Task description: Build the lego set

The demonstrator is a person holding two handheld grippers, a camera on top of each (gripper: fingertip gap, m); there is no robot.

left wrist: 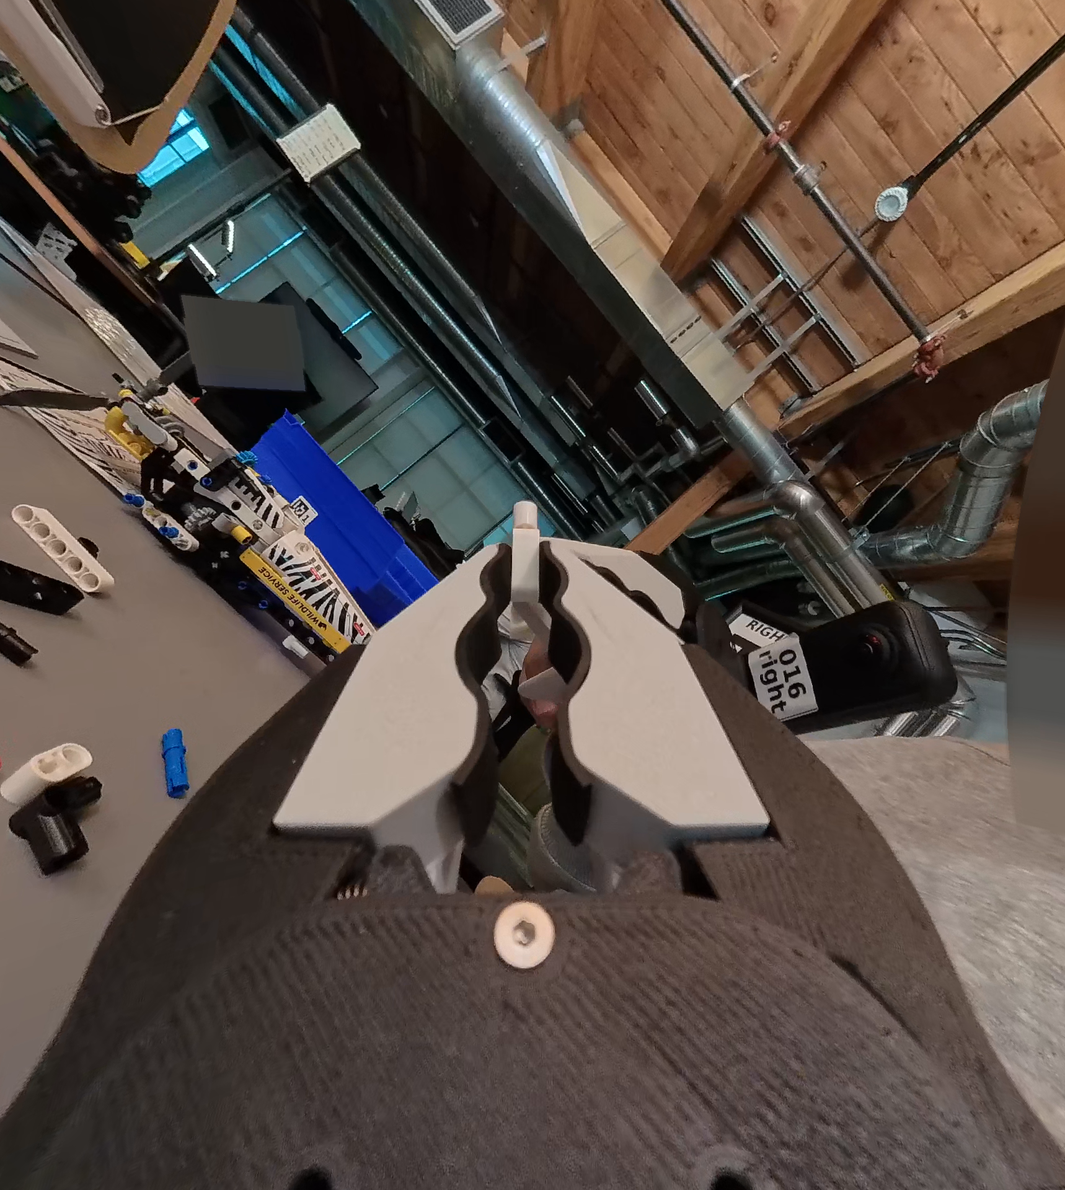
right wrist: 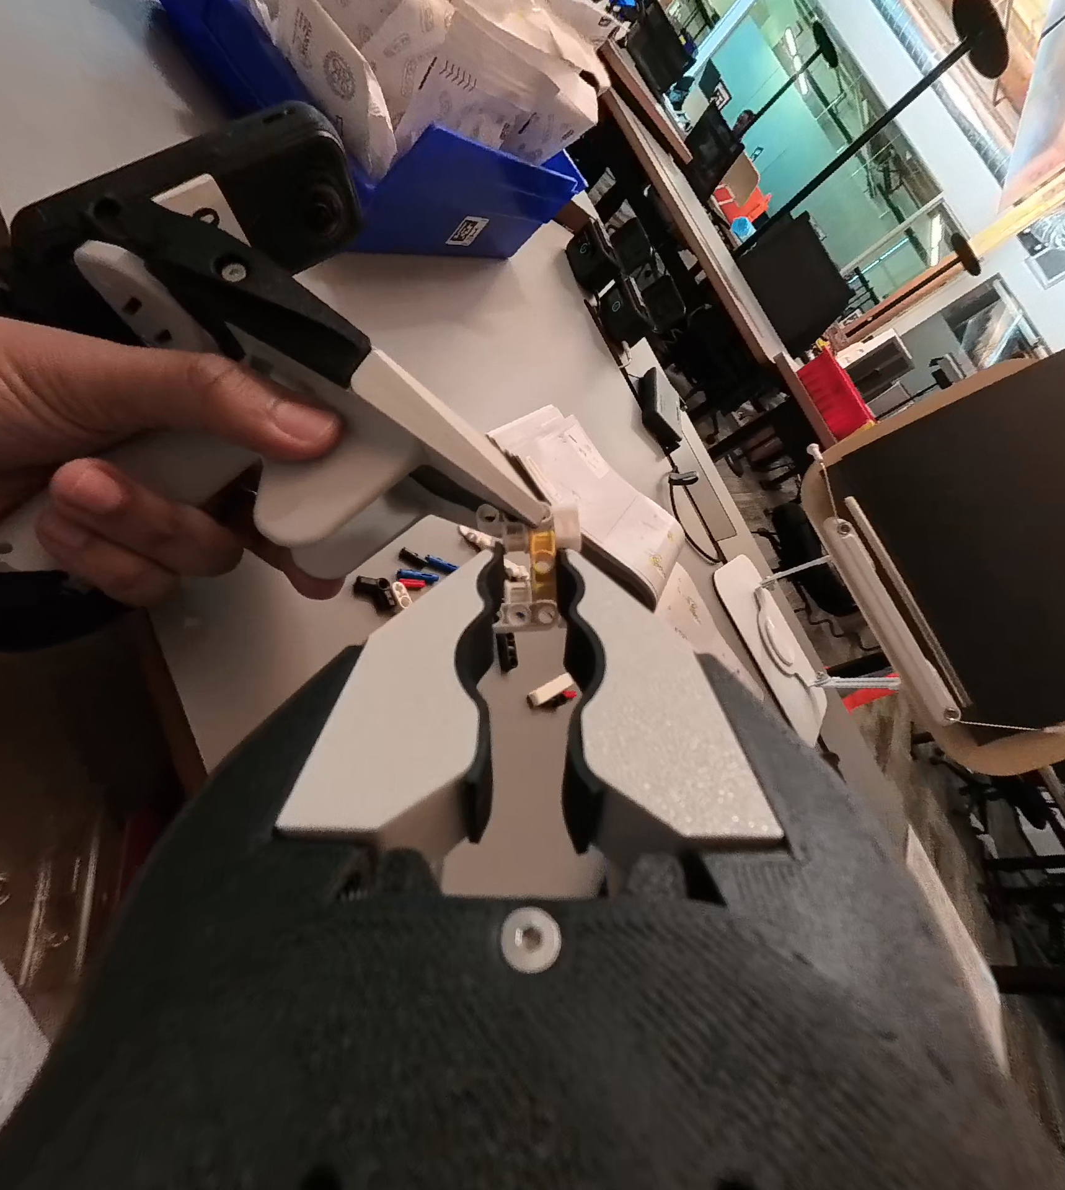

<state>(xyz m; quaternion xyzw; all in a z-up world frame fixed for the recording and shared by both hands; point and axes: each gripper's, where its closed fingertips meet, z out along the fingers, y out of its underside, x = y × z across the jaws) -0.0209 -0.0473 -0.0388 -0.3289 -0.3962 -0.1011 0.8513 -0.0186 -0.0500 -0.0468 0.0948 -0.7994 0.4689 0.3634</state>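
My left gripper (left wrist: 525,563) is shut on a small white angled lego piece (left wrist: 525,579) and holds it in the air. In the right wrist view a hand brings the left gripper (right wrist: 539,513) in from the left, with the white piece (right wrist: 567,519) at its tip. My right gripper (right wrist: 528,579) is shut on a small white and clear-yellow lego assembly (right wrist: 536,583). The white piece sits right at the top of that assembly. The part-built helicopter model (left wrist: 240,515) with zebra-striped panels stands on the grey table (left wrist: 130,644), left of the left gripper.
Loose pieces lie on the table: a white beam (left wrist: 63,547), black beams (left wrist: 2,579), a blue pin (left wrist: 174,763), white and black connectors (left wrist: 50,798). A blue bin (right wrist: 452,193) with paper bags stands behind. An instruction booklet (right wrist: 588,489) lies beyond the grippers. Only a small space, under 4 cm, lies between the two pairs of fingers. Left tips and right tips are each some 20 centimetres from the part-built helicopter model (left wrist: 240,515).
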